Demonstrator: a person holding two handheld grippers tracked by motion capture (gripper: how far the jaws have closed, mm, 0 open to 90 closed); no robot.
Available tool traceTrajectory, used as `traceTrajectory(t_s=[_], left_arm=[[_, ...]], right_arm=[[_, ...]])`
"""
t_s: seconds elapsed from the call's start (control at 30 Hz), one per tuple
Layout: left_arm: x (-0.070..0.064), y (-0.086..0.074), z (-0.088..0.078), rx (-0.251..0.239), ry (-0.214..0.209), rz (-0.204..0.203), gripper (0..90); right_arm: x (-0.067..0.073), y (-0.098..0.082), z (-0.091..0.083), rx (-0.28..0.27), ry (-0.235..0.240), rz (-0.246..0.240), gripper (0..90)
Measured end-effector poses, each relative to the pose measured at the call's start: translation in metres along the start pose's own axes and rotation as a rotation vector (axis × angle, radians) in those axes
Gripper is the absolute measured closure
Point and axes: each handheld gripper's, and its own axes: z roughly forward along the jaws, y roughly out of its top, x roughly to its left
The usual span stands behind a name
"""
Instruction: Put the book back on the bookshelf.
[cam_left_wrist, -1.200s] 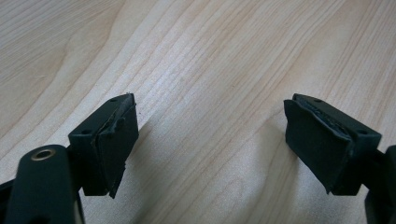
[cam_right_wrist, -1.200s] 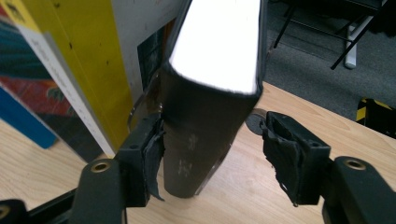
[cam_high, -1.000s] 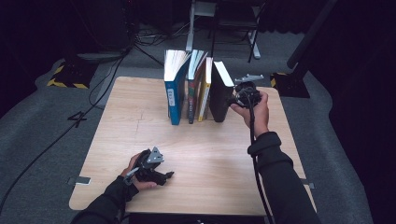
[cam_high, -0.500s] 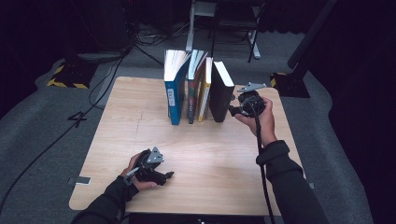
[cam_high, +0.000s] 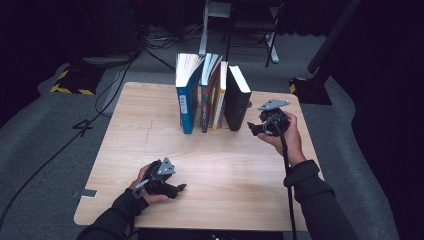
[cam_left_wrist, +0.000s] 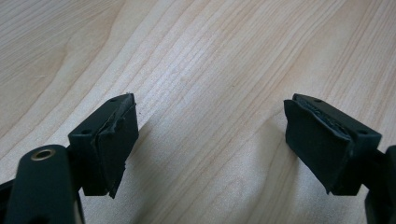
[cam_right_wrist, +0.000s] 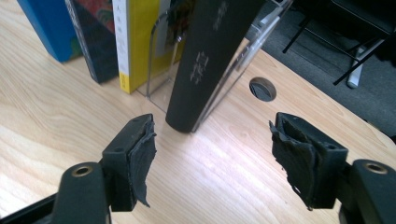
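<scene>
The black book (cam_high: 237, 98) stands upright at the right end of a row of four books near the far middle of the desk (cam_high: 150, 135). Its long axis runs up and down, spine toward the person, pages away and up. In the right gripper view the black book (cam_right_wrist: 210, 56) leans a little, its lower spine corner resting on the desk, with a clear plastic bookend (cam_right_wrist: 159, 60) just behind it; whether the two touch is hard to tell. To its left come the yellow book (cam_high: 220, 95), a dark book (cam_high: 209, 92) and the blue book (cam_high: 187, 95), all upright with spines the same way.

The right tool (cam_high: 253, 129) is held level just right of the black book, pointing at its lower spine and not touching it. Its jaws stand wide with nothing between them and have just been opening.

The left tool (cam_high: 179, 189) lies low on the near left of the desk, well apart from the books, its jaws wide over bare wood.
</scene>
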Motion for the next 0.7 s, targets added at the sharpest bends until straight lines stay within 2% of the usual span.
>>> traceTrajectory(t_s=[0.37, 0.7], left_arm=[[0.000, 0.000, 0.000, -0.001, 0.000, 0.001, 17.6], [0.000, 0.000, 0.000, -0.001, 0.001, 0.000, 17.6]], right_arm=[[0.001, -0.029, -0.008, 0.026, 0.025, -0.052, 30.1], [0.014, -0.060, -0.016, 0.037, 0.073, -0.096, 29.7]])
